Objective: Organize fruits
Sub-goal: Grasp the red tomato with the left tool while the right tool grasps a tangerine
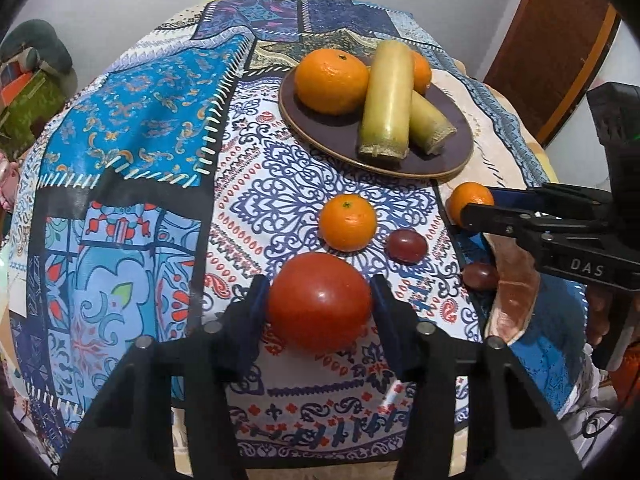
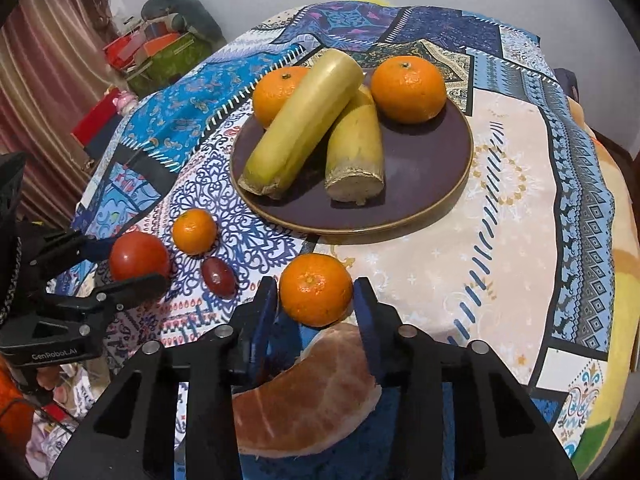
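Tongs [image 1: 320, 300] — tomato's [image 1: 319, 300] underside hidden

A table is covered with a bright cloth [image 1: 160, 128] full of blue, white and red patterns. A dark round plate [image 2: 432, 184] sits on the cloth. A red tomato [image 1: 319, 300] lies on it, with a small orange [image 1: 347, 222] just behind. Another small orange [image 2: 315, 289] lies near the plate. Two dark red grapes [image 1: 406, 245] [image 1: 480, 276] and a pink slice of fruit [image 2: 308, 392] lie there too.
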